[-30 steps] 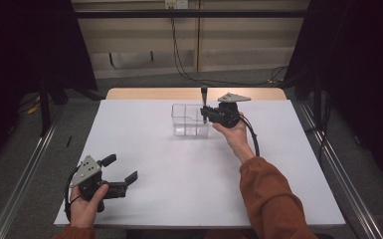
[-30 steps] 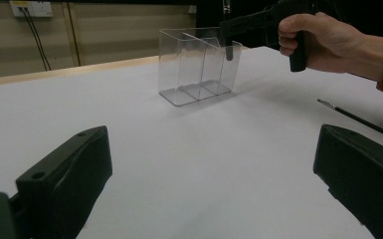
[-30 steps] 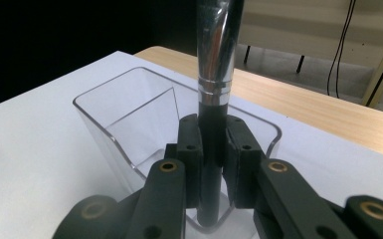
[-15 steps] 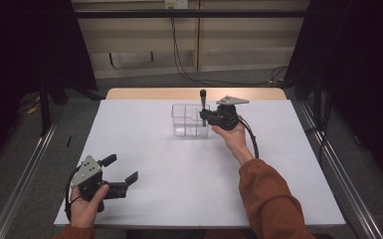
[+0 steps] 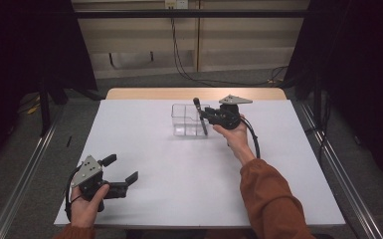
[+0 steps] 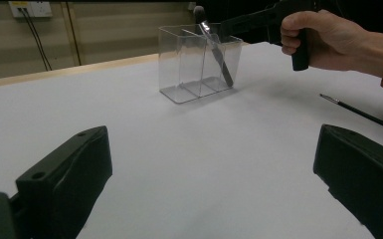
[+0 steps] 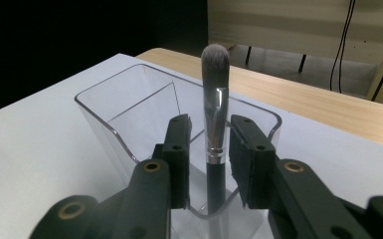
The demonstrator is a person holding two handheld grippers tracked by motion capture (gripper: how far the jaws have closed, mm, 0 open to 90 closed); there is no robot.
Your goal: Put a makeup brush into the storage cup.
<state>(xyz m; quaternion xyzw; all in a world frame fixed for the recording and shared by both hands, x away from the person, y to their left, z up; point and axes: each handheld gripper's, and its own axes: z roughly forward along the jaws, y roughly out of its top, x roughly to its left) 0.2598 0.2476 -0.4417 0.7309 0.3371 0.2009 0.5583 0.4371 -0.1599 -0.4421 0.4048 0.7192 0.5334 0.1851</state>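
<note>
Release is what has just happened: my right claw (image 7: 208, 159) has been opening, and its two pads now stand a little off either side of the makeup brush (image 7: 215, 124) with a sliver of daylight on each flank. A second ago the same claw was clamped on the handle in the same place over the clear organizer (image 5: 189, 119); neither hand has shifted since. I judge that the brush is now delivered: it stands on its own in the compartment nearest my right claw, bristles up, leaning against the organizer's wall.

Seen from the left claw's camera, the brush (image 6: 214, 50) slants inside the right-hand compartment of the organizer (image 6: 189, 64), its lower end at the floor of the box and its head poking above the rim. So the brush still sits between my right pads, at the height of its silver ferrule, but they no longer press it. Backing that claw straight away, without nudging the handle sideways, looks like the sensible next move, since the brush is only propped and the light box could shift.

My left claw (image 5: 122, 169) rests low at the near left of the white desk (image 5: 154, 164), jaws spread wide on nothing, well apart from the organizer. A thin dark stick (image 6: 360, 112) lies on the desk nearby the right hand (image 6: 323, 37).
</note>
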